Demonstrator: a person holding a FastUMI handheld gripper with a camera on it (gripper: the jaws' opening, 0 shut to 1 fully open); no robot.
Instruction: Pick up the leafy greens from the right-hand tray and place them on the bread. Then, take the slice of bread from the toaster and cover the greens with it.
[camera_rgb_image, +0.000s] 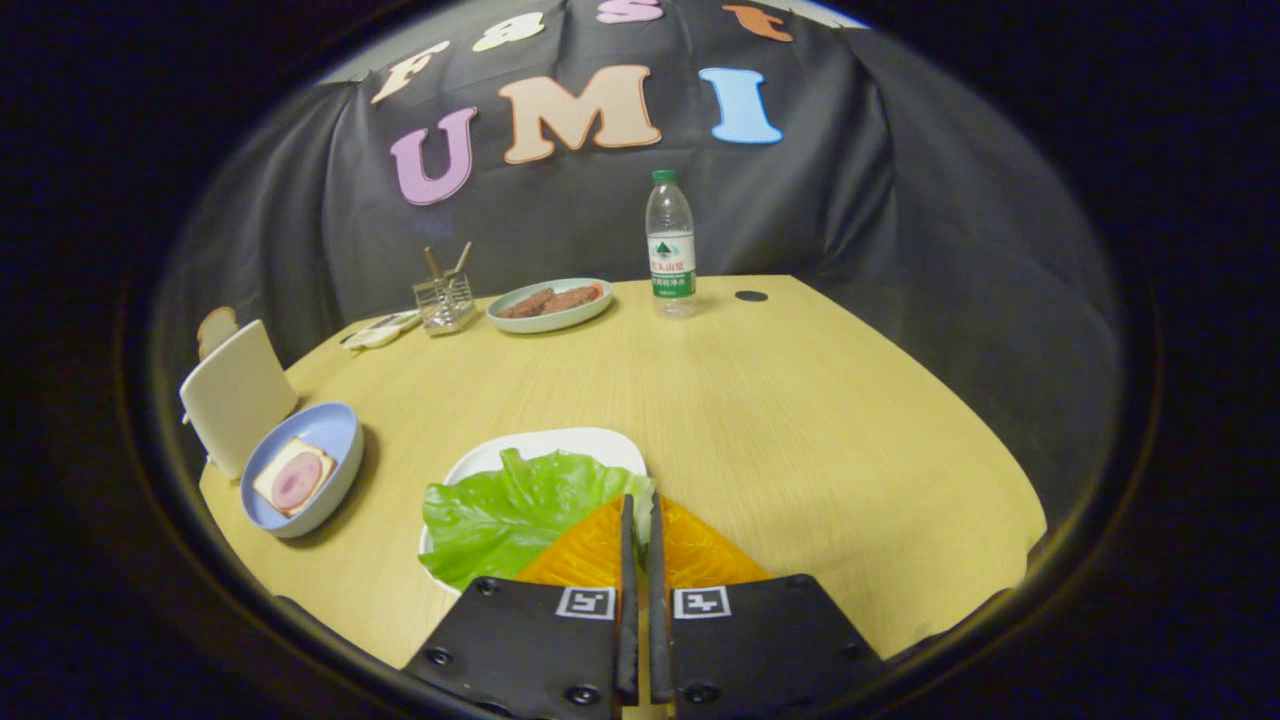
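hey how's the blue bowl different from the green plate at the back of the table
The blue bowl is deep-walled and holds a bread slice topped with a pink round of meat; the green plate is shallow and holds reddish-brown meat pieces. The bowl sits beside the white toaster, left of the gripper, whose fingers are nearly closed on the lettuce; the plate lies far beyond. Both rest on the wooden table.
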